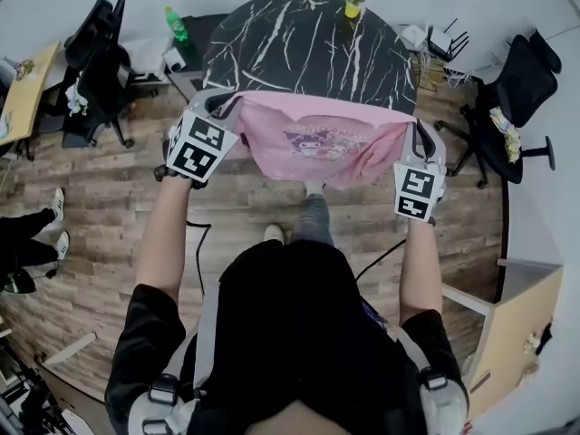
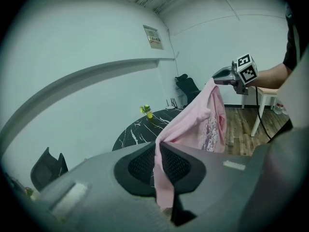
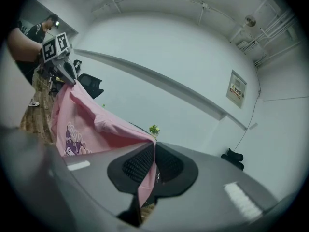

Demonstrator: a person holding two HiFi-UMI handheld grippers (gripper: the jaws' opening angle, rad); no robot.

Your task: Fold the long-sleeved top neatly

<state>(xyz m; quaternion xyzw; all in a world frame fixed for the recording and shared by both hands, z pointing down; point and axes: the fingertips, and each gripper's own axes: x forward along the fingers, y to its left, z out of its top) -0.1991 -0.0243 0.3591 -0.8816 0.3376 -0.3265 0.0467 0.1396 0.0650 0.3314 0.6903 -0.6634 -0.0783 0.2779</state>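
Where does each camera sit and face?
Head view: on the head, facing down at the pink top and table; both arms show.
Left gripper view: on the left gripper, facing the right gripper and arm.
Right gripper view: on the right gripper, facing the left gripper and arm.
Shared: shut jaws pinching the top; potted plant.

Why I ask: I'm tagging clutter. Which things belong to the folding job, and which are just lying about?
Job: pink long-sleeved top, left gripper and right gripper shut on it, black marbled table.
Lying about: green bottle, plant in yellow pot, black office chairs.
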